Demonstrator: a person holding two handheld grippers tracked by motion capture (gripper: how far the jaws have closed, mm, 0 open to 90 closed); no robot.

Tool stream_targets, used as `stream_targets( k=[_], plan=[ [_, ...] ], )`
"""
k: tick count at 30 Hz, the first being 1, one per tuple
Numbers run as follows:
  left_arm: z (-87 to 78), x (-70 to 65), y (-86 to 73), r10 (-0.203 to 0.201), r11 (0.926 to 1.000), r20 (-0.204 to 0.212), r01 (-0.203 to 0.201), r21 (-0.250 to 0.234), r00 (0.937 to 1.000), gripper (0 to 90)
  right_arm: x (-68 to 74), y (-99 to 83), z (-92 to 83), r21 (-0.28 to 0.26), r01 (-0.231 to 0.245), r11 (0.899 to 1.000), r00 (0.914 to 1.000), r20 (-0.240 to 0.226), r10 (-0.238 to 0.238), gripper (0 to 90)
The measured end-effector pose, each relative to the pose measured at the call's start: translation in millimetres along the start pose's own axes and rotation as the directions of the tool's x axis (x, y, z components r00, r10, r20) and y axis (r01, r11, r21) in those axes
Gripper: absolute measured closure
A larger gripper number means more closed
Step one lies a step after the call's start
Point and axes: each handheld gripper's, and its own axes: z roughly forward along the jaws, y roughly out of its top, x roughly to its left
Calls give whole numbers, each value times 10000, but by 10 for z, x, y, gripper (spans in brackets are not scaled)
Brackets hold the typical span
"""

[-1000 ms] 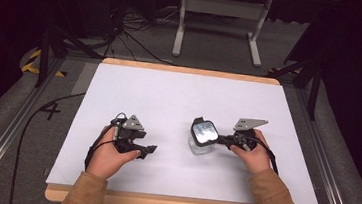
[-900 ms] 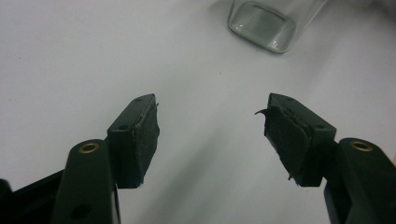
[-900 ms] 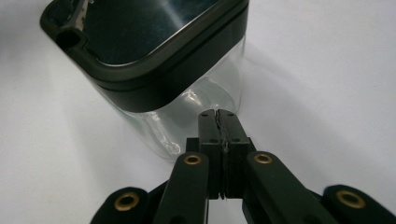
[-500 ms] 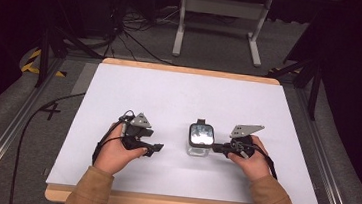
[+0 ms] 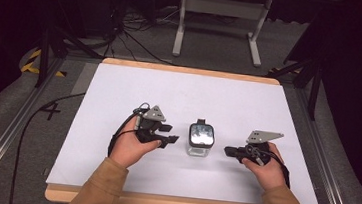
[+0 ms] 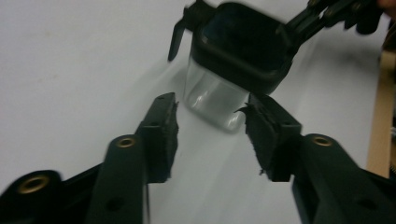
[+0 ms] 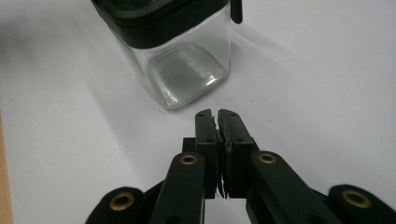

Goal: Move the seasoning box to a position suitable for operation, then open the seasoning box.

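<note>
My left gripper [image 5: 172, 134] has its jaws standing apart, and they have just been closing; nothing sits between them, the pads ending just short of the jar [image 5: 200, 139]. My right gripper [image 5: 228, 150] has its pads all but together, a thin slit between them after a slight opening, holding nothing. I count two grippers, one in each hand, and one jar. On the white table [image 5: 111, 175] the jar stands between them: at three o'clock from my left gripper, at nine o'clock from my right, apart from both. It is a square clear glass jar with a black lid [image 7: 154, 18]; it stands upright, its long axis vertical, lid upward. A small black latch [image 5: 200, 121] juts from the lid toward twelve o'clock, away from me
</note>
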Motion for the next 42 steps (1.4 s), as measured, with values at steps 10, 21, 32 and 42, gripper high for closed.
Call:
stream_targets(
  k=[10, 21, 32, 42],
  plan=[
    [112, 32, 277, -1, 9988, 734, 38, -495, 9973, 730, 3, -112, -188, -89, -380, 9992, 9987, 337, 383, 871],
    [317, 172, 419, -227, 9989, 872, 262, -393, 9959, 791, -30, -53, -156, -213, -322, 9993, 9993, 207, 327, 859],
    [463, 218, 514, -192, 9996, 715, 206, -188, 9973, 814, -24, 96, -131, -445, -82, 9990, 10000, -58, 80, 852],
    [610, 245, 572, -302, 9995, 832, 299, 38, 9961, 846, -13, 96, -87, -353, -102, 9993, 9998, -197, 95, 845]
  ],
)
